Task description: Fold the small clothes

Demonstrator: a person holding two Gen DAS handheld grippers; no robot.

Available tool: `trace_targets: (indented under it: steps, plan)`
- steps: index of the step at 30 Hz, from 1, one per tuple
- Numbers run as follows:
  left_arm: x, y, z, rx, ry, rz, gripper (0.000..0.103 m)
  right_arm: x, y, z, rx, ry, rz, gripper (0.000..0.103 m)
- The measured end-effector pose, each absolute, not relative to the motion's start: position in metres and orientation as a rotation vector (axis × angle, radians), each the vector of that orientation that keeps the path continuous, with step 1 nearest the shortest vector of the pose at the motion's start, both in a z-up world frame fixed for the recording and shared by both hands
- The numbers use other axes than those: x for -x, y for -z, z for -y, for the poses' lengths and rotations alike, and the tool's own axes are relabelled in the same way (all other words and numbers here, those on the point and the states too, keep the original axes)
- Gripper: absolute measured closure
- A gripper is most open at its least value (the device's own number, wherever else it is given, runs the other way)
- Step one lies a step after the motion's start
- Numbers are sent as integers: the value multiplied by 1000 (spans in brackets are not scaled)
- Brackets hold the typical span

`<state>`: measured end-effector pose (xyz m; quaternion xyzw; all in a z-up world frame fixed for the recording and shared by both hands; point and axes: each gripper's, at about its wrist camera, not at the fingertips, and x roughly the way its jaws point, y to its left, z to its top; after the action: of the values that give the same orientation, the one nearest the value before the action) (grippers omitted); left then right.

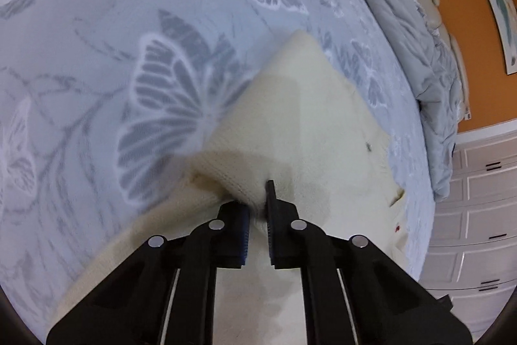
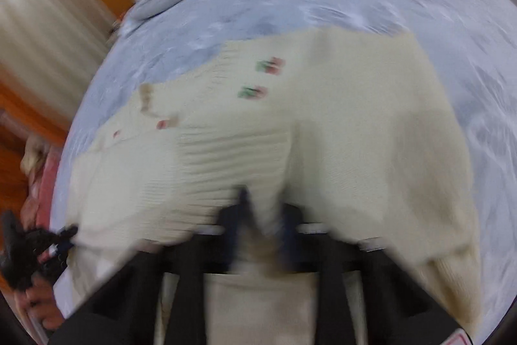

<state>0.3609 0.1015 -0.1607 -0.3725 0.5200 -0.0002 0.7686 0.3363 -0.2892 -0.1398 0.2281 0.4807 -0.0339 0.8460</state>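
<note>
While a cream knitted sweater [image 2: 323, 105] is lying spread across a bed's pale blue butterfly-print bedspread [image 1: 97, 54], both claws are pinching its fabric. The left claw [image 1: 257, 199] is gripping a bunched ribbed edge between nearly closed pads. The right claw [image 2: 261, 215], blurred, is clamping a raised ridge of ribbed knit. Small red and green motifs are dotting the garment's front. A rumpled grey duvet [image 1: 404, 47] is resting along the bed's far edge.
</note>
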Motion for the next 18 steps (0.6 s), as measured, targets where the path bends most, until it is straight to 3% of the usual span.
trace_targets:
  steps: [4, 6, 8, 11, 12, 15, 17, 18]
  plan:
    - [-357, 112, -95, 728, 69, -979, 96, -313, 40, 291, -467, -43, -719, 95]
    - [-357, 102, -85, 680, 105, -943, 96, -298, 18, 295, -405, -44, -641, 95]
    - [-361, 117, -69, 618, 109, -989, 96, -301, 44, 305, -345, 18, -715, 95]
    - [-358, 158, -50, 548, 46, -1092, 96, -318, 145, 322, -354, 99, -1024, 96]
    - [-353, 162, -48, 554, 40, -1071, 95, -312, 155, 323, -366, 92, -993, 95]
    - [-350, 157, -44, 532, 31, -1056, 94, -309, 130, 325, -457, 92, -946, 93]
    - [-352, 157, -45, 532, 43, -1060, 93, -304, 103, 320, -426, 101, -871, 82]
    - [-353, 157, -44, 530, 47, -1058, 93, -301, 94, 318, -418, 124, -841, 82]
